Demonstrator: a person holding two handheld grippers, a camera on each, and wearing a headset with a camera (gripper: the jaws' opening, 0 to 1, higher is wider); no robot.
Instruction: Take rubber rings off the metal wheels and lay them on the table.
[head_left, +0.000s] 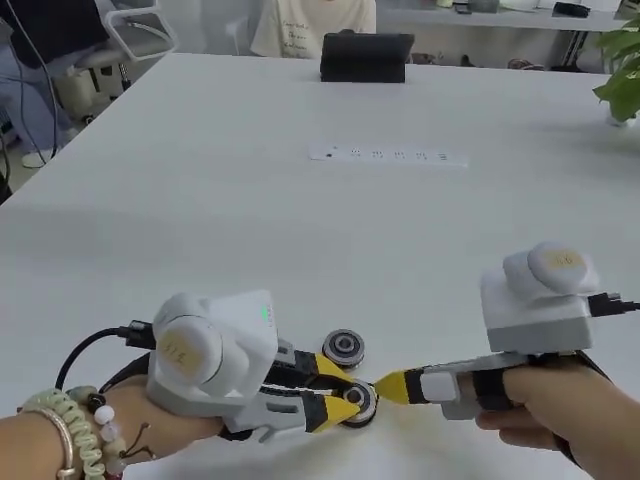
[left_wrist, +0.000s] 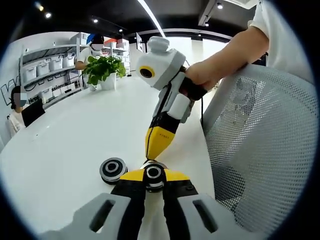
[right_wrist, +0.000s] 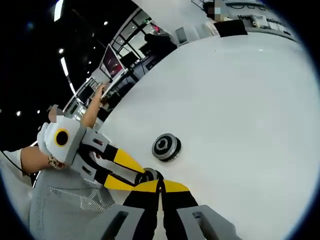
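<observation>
Two small metal wheels with black rubber rings lie near the front edge of the white table (head_left: 300, 220). My left gripper (head_left: 346, 392) is shut on one wheel (head_left: 362, 399), its yellow tips clasping both sides (left_wrist: 153, 172). My right gripper (head_left: 384, 388) comes in from the right, shut, with its tip against that wheel's rim (right_wrist: 148, 176). Whether it pinches the rubber ring is not clear. The second wheel (head_left: 343, 347) lies flat and free just behind, also seen as a dark disc (left_wrist: 113, 169) (right_wrist: 166, 146).
A white power strip (head_left: 388, 155) lies mid-table and a black case (head_left: 366, 57) stands at the far edge. A plant (head_left: 622, 60) sits at the back right. A mesh chair (left_wrist: 260, 150) stands close beside the table's front edge.
</observation>
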